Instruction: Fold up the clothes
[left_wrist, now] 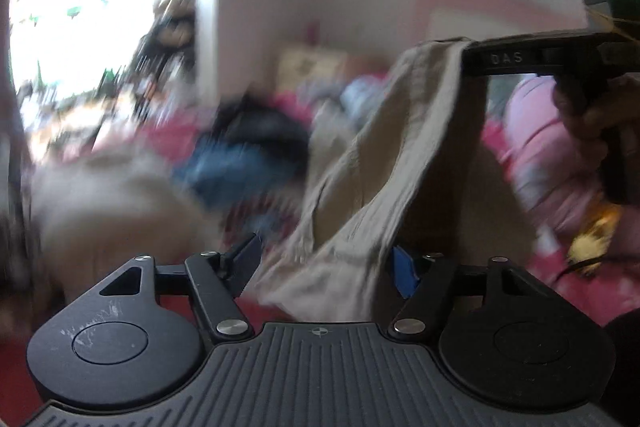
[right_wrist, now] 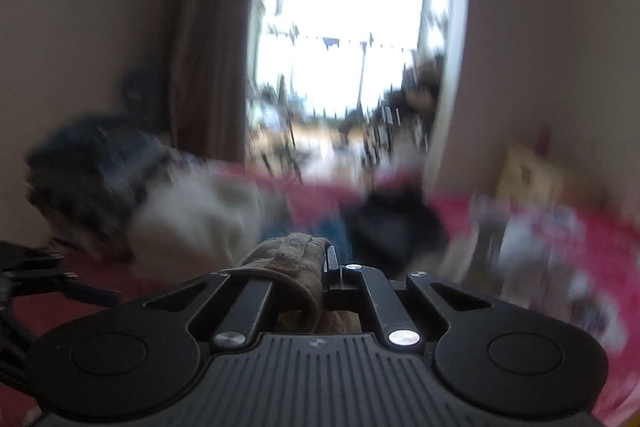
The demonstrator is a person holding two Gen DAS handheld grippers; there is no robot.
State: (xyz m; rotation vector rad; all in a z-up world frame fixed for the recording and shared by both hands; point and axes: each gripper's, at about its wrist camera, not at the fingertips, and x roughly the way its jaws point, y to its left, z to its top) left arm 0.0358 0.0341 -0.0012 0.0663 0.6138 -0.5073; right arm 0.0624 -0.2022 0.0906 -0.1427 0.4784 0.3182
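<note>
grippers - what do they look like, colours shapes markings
Both are matte black. The left gripper has a ribbed grey base plate, round side housings, silver pivot screws, blue pads on its fingers and white scuffs on one housing. The right gripper, seen side-on, carries "DAS" lettering, a boxy black module with a green light, and a dark bare hand on its handle.

Two grippers are showing: the left gripper (left_wrist: 326, 259), and the right gripper (left_wrist: 466, 57) up and to its right. One beige garment (left_wrist: 360, 187) is hanging between them. Beyond the left tongs, one dark blue clothes pile (left_wrist: 248, 155) is lying; further clothes are blurring past counting. One window (right_wrist: 352, 27) is glowing ahead of the right tongs.
</note>
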